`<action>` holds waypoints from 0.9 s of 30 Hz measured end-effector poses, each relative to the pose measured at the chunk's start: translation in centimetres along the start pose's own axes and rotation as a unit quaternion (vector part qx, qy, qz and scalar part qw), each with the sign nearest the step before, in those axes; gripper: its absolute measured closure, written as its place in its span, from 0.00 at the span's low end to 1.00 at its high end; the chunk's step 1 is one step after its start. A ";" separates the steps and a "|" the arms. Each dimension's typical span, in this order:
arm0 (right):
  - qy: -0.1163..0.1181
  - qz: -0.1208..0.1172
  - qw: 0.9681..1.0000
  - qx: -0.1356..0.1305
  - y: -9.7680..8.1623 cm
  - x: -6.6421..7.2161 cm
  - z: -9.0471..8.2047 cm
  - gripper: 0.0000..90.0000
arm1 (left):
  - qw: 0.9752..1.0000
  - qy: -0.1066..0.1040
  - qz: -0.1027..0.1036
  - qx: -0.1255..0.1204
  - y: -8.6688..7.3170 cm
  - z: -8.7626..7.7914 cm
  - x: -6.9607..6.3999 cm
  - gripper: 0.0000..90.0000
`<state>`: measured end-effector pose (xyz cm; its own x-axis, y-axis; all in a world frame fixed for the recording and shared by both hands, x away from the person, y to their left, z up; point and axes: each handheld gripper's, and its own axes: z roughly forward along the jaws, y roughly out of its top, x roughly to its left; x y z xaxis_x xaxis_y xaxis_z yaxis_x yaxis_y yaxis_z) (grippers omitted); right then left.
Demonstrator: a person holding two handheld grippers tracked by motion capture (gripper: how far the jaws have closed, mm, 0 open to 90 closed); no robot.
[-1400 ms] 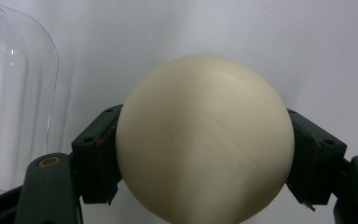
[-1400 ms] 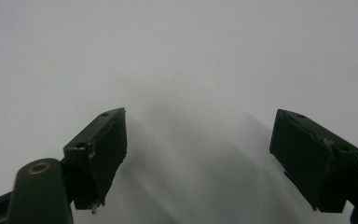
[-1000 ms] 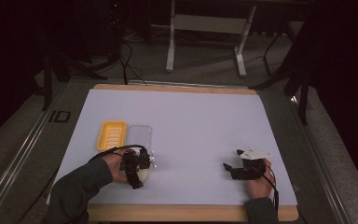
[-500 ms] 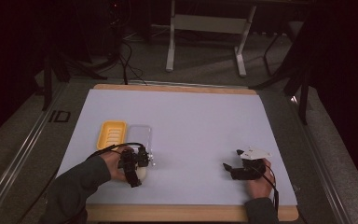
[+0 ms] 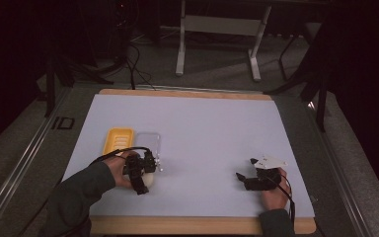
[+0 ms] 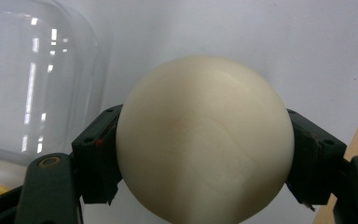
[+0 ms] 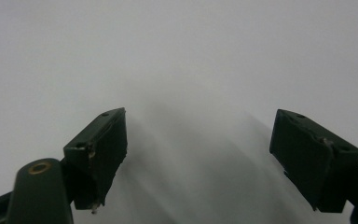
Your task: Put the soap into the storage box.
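since a moment ago, the left hand-held gripper (image 5: 147,170) has hardly moved; it stays near the front left corner of the bench (image 5: 217,123), and the right hand-held gripper (image 5: 241,177) stays near the front right corner.

the left hand-held gripper is squeezing a round, cream white ball (image 6: 205,140). one black jaw presses on each side of the ball. in the high view the ball (image 5: 149,179) is a pale spot under the left hand (image 5: 121,170), low over the white bench top.

just behind the ball is a clear see-through lid (image 6: 37,79). in the high view the clear lid (image 5: 148,141) lies right beside a yellow tray (image 5: 118,140), closer to the left edge of the bench.

the right hand-held gripper (image 7: 198,154) has its jaws wide apart, holding nothing, over bare white bench. the right hand (image 5: 275,192) rests near the front edge, well apart from the ball.
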<state>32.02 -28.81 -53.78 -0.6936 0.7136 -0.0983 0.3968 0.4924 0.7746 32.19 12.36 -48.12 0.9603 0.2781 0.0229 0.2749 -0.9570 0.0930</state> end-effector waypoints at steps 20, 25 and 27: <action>0.000 -0.001 1.000 0.000 0.0 0.0 0.0 0.21 | 0.999 0.001 -0.030 -0.012 -1.1 -1.9 1.9 0.28; 0.000 -0.002 1.000 0.000 0.0 0.0 0.0 0.21 | 0.999 0.004 -0.036 -0.016 -1.4 -2.5 2.4 0.28; 0.000 -0.002 1.000 0.000 0.0 0.0 0.0 0.21 | 0.999 0.006 -0.041 -0.018 -1.5 -2.8 2.6 0.28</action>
<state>32.01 -28.78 -53.79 -0.6945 0.7122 -0.1016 0.3948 0.4954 0.7738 34.09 14.75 -45.40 0.9339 0.3566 0.0248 0.3507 -0.9275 0.1299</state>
